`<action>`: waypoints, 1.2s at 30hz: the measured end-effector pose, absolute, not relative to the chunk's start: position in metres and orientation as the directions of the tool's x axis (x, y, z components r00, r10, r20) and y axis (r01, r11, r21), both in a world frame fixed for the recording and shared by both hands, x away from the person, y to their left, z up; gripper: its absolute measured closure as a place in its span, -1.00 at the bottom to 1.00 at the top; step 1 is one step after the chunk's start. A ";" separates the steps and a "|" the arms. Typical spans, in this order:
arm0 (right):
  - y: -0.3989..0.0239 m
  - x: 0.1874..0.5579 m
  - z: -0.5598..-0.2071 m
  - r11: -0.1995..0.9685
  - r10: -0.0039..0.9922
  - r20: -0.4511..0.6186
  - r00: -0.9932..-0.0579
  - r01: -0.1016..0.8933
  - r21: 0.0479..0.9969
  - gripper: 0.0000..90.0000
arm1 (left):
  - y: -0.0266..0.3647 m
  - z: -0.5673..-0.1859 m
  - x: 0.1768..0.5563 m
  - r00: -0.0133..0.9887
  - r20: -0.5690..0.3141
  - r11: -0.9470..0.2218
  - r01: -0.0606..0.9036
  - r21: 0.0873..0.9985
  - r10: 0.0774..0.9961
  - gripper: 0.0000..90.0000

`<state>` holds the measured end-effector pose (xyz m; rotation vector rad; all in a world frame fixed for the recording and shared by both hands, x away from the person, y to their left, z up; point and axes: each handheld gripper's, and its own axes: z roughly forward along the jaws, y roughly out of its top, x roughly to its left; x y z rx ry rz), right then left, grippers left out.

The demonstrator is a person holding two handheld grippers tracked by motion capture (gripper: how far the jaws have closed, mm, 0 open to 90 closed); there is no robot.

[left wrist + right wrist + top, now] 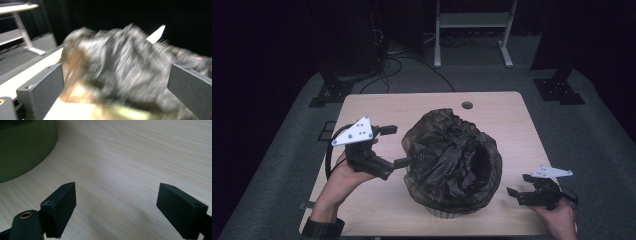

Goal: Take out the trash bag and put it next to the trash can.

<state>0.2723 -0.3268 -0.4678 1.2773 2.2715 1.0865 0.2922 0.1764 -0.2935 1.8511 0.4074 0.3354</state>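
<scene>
A crinkled, glossy black plastic bag lines a round bin mid-table, on pale wood grain. The left tool gapes beside it; the right tool rests spread, empty.

The high view is dim overall; the bench is the one lit surface, with light falling from above, and the room darkens to near black at ten and two o'clock; the black bag swallows most detail, showing faint sheen on its folds. The left gripper view is heavily motion-blurred; the bag smears into grainy grey streaks, with a warm glare patch toward six o'clock, though the jaws stay sharp. The right gripper view is bright and evenly lit; the bench grain is crisp, a soft shadow lying between the jaws.
</scene>
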 end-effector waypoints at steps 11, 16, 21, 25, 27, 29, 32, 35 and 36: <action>-0.328 0.271 -0.464 0.287 0.836 0.111 -0.538 0.600 0.747 -0.67 | 0.212 -0.358 0.295 0.798 0.049 -0.334 0.194 0.923 0.600 -1.00; -0.331 0.268 -0.452 0.268 0.836 0.116 -0.537 0.583 0.767 -0.67 | 0.226 -0.405 0.300 0.739 0.015 -0.344 0.297 0.891 0.674 -1.00; -0.333 0.265 -0.439 0.249 0.835 0.128 -0.536 0.574 0.780 -0.67 | 0.235 -0.447 0.307 0.679 -0.037 -0.345 0.418 0.841 0.733 -1.00; -0.334 0.262 -0.431 0.249 0.836 0.117 -0.536 0.560 0.790 -0.67 | 0.236 -0.457 0.308 0.668 -0.032 -0.363 0.443 0.820 0.743 -1.00; -0.334 0.259 -0.423 0.242 0.834 0.120 -0.538 0.553 0.797 -0.67 | 0.234 -0.467 0.310 0.662 -0.015 -0.394 0.465 0.793 0.749 -1.00; -0.334 0.257 -0.416 0.238 0.834 0.118 -0.540 0.543 0.805 -0.67 | 0.231 -0.472 0.312 0.660 -0.009 -0.410 0.478 0.777 0.751 -1.00; -0.334 0.256 -0.408 0.234 0.831 0.117 -0.543 0.534 0.812 -0.67 | 0.229 -0.475 0.312 0.663 0.003 -0.430 0.483 0.763 0.749 -1.00; -0.334 0.251 -0.390 0.226 0.831 0.110 -0.545 0.512 0.829 -0.67 | 0.226 -0.482 0.314 0.665 0.026 -0.463 0.492 0.737 0.747 -1.00; -0.334 0.251 -0.390 0.226 0.831 0.110 -0.545 0.512 0.829 -0.67 | 0.226 -0.482 0.314 0.665 0.026 -0.463 0.492 0.737 0.747 -1.00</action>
